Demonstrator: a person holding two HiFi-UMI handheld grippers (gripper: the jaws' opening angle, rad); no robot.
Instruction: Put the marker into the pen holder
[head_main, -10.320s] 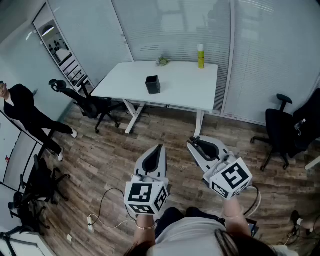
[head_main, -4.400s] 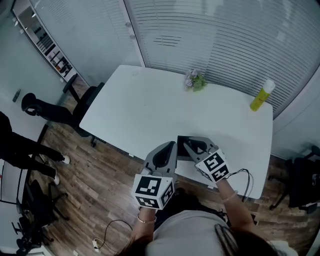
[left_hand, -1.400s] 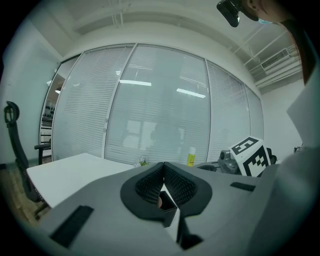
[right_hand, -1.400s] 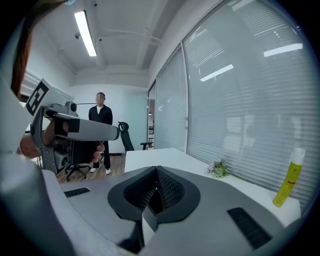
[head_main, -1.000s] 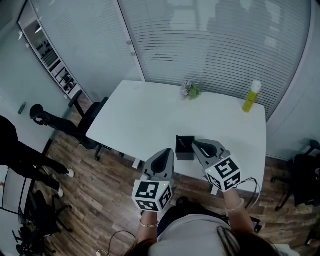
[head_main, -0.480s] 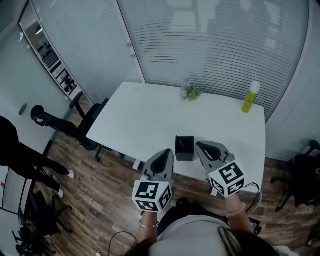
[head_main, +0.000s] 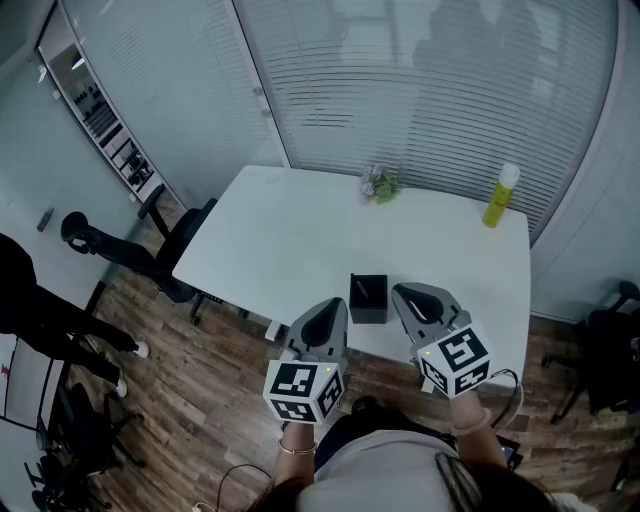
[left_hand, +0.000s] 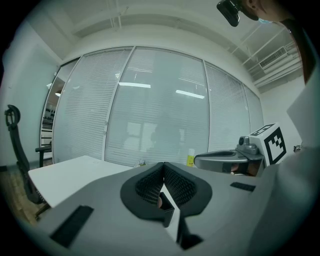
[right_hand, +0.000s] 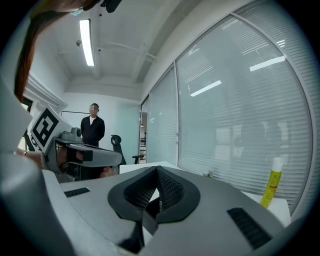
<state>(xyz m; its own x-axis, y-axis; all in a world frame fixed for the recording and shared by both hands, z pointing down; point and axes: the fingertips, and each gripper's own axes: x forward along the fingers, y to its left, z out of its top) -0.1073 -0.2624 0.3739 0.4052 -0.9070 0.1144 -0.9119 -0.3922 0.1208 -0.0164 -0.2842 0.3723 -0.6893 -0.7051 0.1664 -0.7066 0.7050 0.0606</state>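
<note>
A black square pen holder (head_main: 368, 298) stands near the front edge of the white table (head_main: 300, 235). A thin light stick inside it looks like the marker (head_main: 365, 291). My left gripper (head_main: 338, 303) hovers just left of the holder and a little nearer to me, shut and empty. Just right of the holder is my right gripper (head_main: 399, 291), also shut with nothing in it. In the left gripper view the left gripper (left_hand: 163, 164) has its tips touching. The right gripper (right_hand: 157, 168) looks the same in its own view.
A yellow bottle (head_main: 500, 195) and a small plant (head_main: 380, 183) stand along the table's far edge by the blinds. An office chair (head_main: 150, 262) sits left of the table. A person in black (right_hand: 92, 128) stands further left on the wood floor.
My right gripper has drawn back a little from above the holder, toward me and to the right. The left gripper has stayed put.
</note>
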